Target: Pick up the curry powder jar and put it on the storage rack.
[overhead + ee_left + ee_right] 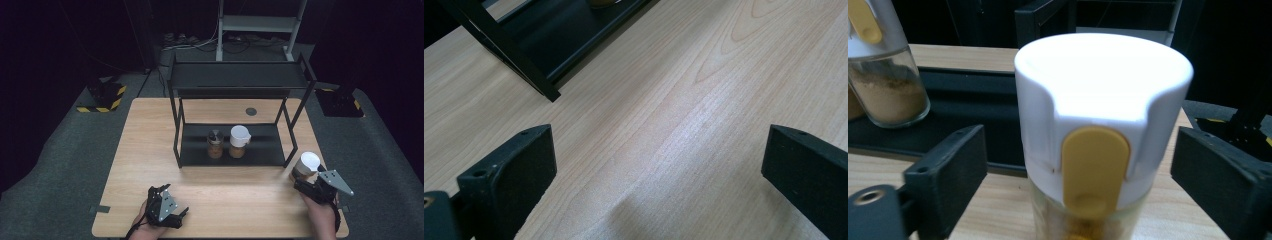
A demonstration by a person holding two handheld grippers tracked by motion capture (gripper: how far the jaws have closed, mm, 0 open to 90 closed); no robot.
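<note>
A clear glass spice jar with a white cap and a yellow tab [1103, 150] is seen standing on the light wooden table [225, 200], at about four o'clock from the black metal two-tier shelf [240, 80], just beside its front right leg. The right gripper [312, 184] is placed around it; its jaws stand partly open, with gaps visible on both sides of the jar. The left gripper [172, 212] is held at seven o'clock on the table, its jaws spread wide and empty. Two more spice jars [227, 142] stand on the shelf's lower tier.
</note>
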